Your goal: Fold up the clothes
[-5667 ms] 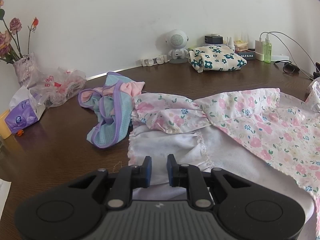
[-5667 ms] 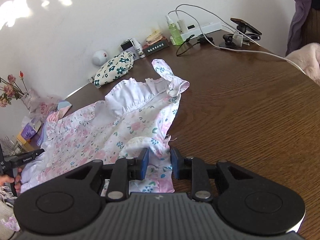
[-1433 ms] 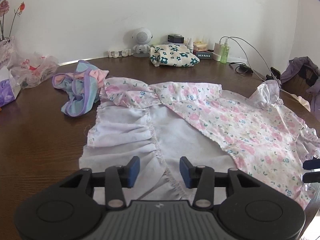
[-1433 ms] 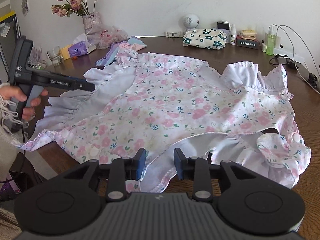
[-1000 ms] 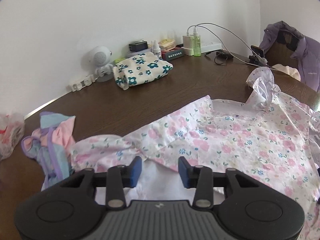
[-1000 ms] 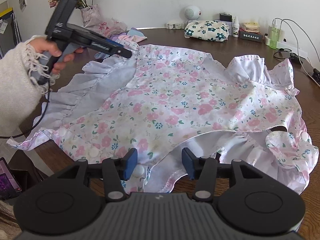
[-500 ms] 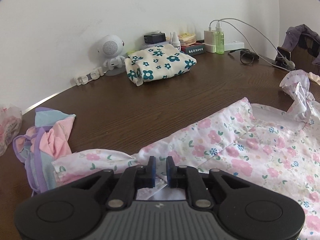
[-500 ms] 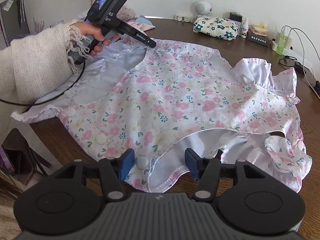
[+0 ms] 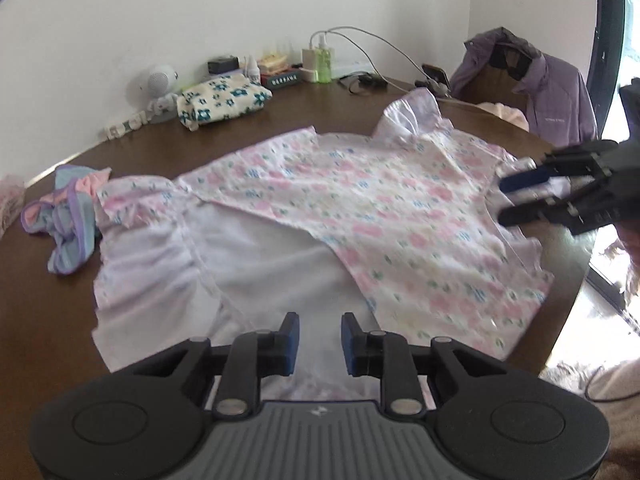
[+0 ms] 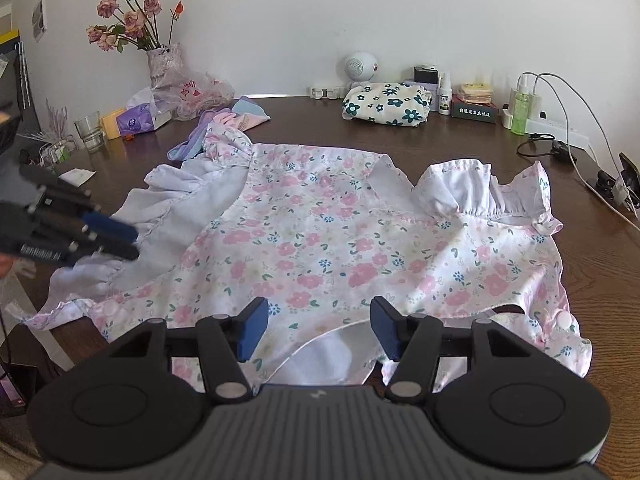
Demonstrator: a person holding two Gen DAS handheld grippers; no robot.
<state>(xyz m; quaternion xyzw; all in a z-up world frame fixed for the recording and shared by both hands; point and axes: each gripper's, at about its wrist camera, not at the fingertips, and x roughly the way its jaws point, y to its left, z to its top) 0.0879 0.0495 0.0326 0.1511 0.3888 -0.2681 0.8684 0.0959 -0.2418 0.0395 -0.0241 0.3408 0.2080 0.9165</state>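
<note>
A pink floral dress (image 9: 400, 220) with a white lining lies spread on the brown wooden table (image 9: 40, 300). My left gripper (image 9: 320, 340) hovers over the white lining at the dress's near side. Its jaws are opening, and the cloth lies beneath them, not pinched. In the right wrist view the left gripper (image 10: 134, 244) sits at the left by the white ruffle. My right gripper (image 10: 320, 320) is open above the curved hem of the dress (image 10: 320, 240), gripping nothing. It shows at the right edge of the left wrist view as the right gripper (image 9: 504, 200), over the dress's edge.
A folded green-flowered cloth (image 10: 386, 108) and a pastel garment (image 9: 68, 216) lie beyond the dress. A vase of roses (image 10: 164, 64), a glass (image 10: 90, 130), bottles and cables (image 10: 560, 128) line the back. A purple jacket (image 9: 540, 84) hangs past the table edge.
The left gripper has swung from the dress's far ruffled corner to the near white lining, and its nearly shut jaws have parted. The right gripper has barely moved.
</note>
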